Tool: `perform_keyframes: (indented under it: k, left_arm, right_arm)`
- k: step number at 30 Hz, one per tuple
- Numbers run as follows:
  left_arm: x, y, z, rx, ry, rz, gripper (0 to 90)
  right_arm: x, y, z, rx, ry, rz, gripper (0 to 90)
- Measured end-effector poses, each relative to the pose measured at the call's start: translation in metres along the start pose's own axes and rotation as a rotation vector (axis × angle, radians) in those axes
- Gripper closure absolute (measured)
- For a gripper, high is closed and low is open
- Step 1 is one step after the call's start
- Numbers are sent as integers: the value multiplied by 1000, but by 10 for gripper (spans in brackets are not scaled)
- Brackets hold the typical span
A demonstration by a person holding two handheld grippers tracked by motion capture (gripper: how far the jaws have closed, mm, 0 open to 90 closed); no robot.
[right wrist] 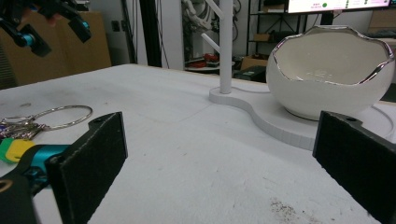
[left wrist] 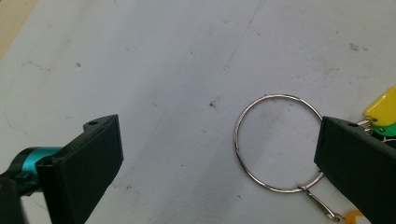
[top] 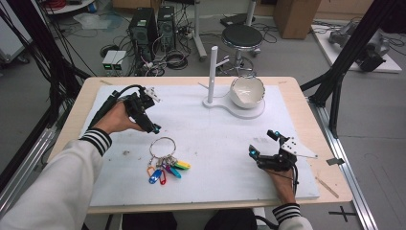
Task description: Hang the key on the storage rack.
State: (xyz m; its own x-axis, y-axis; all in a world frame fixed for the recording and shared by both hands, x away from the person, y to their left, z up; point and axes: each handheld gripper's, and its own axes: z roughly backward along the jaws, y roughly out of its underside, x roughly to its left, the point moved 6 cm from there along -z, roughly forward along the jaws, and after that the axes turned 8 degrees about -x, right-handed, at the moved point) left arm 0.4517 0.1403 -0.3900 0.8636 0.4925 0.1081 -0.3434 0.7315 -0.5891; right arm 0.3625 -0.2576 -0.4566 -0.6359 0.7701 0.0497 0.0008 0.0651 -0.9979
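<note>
A metal key ring (top: 162, 146) with several coloured tags (top: 167, 168) lies flat on the white mat (top: 210, 139), near its front middle. My left gripper (top: 149, 119) hovers just above and to the left of the ring, open and holding nothing. In the left gripper view the jaws (left wrist: 219, 128) stand wide apart over the mat, with the ring (left wrist: 236, 137) beside the right jaw and a yellow tag (left wrist: 383, 107) behind it. My right gripper (top: 262, 143) rests low at the front right, open and empty. Its view (right wrist: 222, 121) faces the white eggshell-shaped bowl (right wrist: 331, 79).
A white stand with a branched post (top: 213, 72) and the bowl (top: 246, 91) on its base sits at the back of the mat. Beyond the wooden table (top: 306, 110) are a stool (top: 242, 37), computer towers (top: 143, 26) and cables. Black frame bars (top: 349, 52) rise at right.
</note>
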Motion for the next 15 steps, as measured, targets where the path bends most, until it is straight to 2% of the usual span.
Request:
perform_keyframes:
  k: [6,15]
  left_arm:
    - [-1,5,-17,88,3,-14,22]
    - [-3,11,-37,171,12,-13,23]
  right_arm:
    - [0,0,0,0,0,-2,26]
    - [0,0,0,0,-1,-2,26]
